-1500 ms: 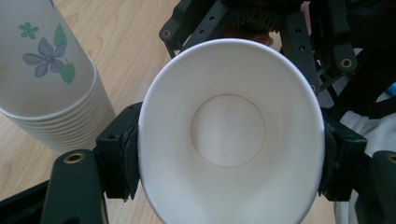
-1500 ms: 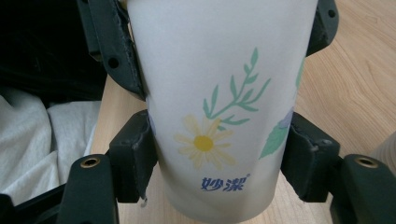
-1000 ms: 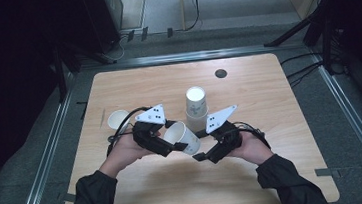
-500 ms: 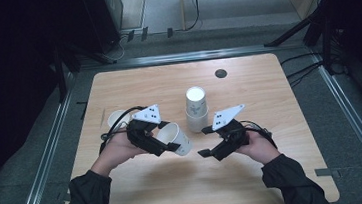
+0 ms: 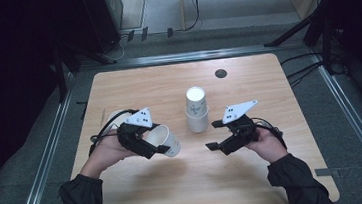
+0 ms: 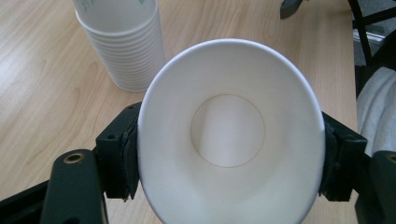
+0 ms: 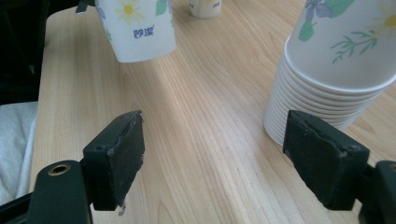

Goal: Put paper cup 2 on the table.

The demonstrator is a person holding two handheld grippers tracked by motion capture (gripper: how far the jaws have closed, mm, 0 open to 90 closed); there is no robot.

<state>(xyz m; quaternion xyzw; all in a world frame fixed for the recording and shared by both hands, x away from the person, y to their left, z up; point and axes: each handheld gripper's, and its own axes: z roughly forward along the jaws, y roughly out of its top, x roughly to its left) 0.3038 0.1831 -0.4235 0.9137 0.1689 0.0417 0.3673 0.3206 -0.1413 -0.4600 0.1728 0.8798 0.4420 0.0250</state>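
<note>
Pinching a single paper cup by its sides, my left gripper holds it tilted above the table, mouth facing my camera, left of the cup stack. My right gripper has just been opening; its jaws stand spread with nothing between them, just beside the stack's base, low over the wood.

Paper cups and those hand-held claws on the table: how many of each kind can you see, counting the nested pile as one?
Stack of nested paper cups: 1
Single paper cups: 2, one gripped in the left claw at, one standing on the table at
Claws: 2, the left and the right claw, which is open and holds nothing
Total: 5
</note>
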